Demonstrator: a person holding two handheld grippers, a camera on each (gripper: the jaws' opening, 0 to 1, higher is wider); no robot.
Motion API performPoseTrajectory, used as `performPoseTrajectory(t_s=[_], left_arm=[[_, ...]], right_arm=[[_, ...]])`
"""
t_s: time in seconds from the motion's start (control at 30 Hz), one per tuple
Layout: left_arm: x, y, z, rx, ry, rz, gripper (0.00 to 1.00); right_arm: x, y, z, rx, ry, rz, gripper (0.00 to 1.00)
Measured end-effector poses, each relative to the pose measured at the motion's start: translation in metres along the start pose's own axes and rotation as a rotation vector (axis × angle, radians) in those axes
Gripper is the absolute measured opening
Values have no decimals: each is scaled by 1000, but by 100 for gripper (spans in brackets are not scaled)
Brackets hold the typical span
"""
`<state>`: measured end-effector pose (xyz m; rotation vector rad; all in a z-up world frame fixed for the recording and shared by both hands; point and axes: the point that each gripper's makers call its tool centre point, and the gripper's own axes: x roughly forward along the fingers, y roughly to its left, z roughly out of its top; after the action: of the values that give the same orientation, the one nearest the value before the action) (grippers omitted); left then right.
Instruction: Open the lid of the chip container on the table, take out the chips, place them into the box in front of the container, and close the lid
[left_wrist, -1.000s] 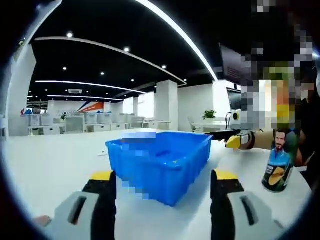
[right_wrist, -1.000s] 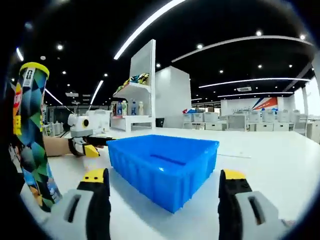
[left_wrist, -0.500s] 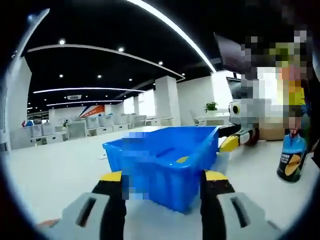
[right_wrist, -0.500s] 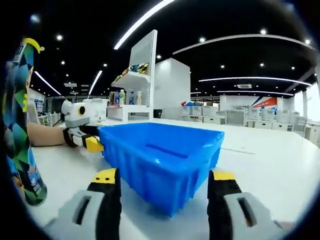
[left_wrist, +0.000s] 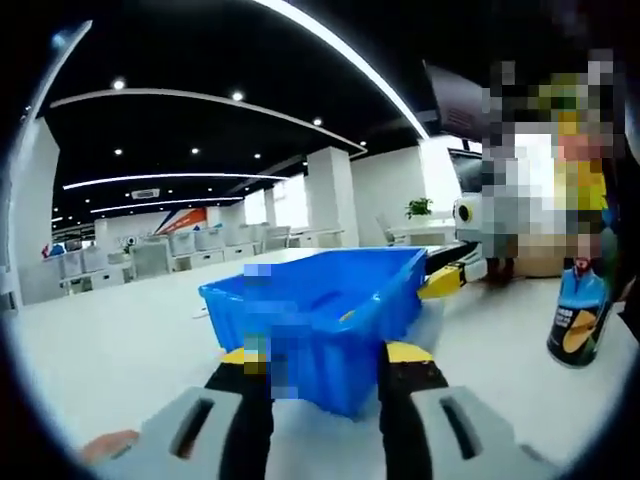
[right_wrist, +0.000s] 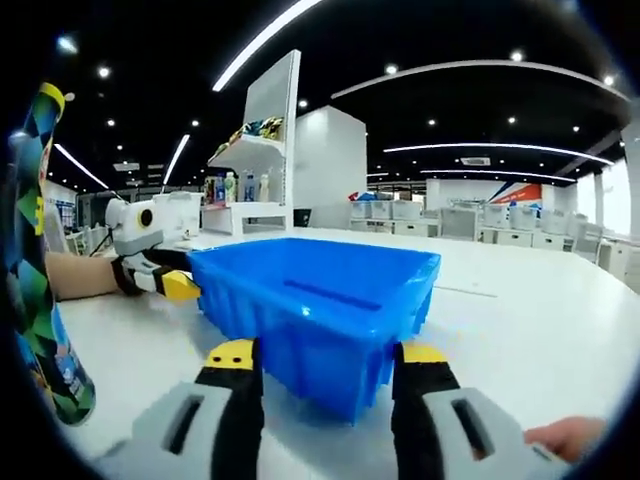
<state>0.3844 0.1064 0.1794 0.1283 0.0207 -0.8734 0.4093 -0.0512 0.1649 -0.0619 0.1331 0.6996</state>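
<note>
Blue plastic box (left_wrist: 318, 312) is straddled at opposite corners by both spread grippers (left_wrist: 324, 358) (right_wrist: 324, 358); the lidded chip container (right_wrist: 35, 260) alongside should be approached squarely, gripped gently.

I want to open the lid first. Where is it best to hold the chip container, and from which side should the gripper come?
Grip the chip container around the middle of its round body, coming in level from the side, jaws either side of the tube. It stands upright on the white table, tall and narrow, beside the blue box, so a mid-height hold probably steadies it and leaves the yellow lid free.
</note>
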Motion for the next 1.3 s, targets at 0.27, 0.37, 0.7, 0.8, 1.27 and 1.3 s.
performPoseTrajectory(t_s=[0.27, 0.37, 0.7, 0.8, 1.27, 1.3], left_arm=[[-3, 14, -1, 21, 19, 63, 39], [-4, 15, 1, 19, 4, 60, 39], [-4, 13, 12, 50, -27, 60, 39], [-4, 15, 21, 57, -45, 65, 39], [9, 45, 73, 111, -100, 75, 40], [10, 47, 75, 113, -102, 74, 40]], right_arm=[[-6, 15, 5, -21, -35, 47, 33], [-1, 12, 1, -35, -24, 17, 34], [-4, 15, 7, -38, -27, 24, 33], [-6, 13, 18, -48, -59, 23, 33], [0, -4, 76, -108, -132, -1, 33], [1, -7, 79, -111, -134, -2, 33]])
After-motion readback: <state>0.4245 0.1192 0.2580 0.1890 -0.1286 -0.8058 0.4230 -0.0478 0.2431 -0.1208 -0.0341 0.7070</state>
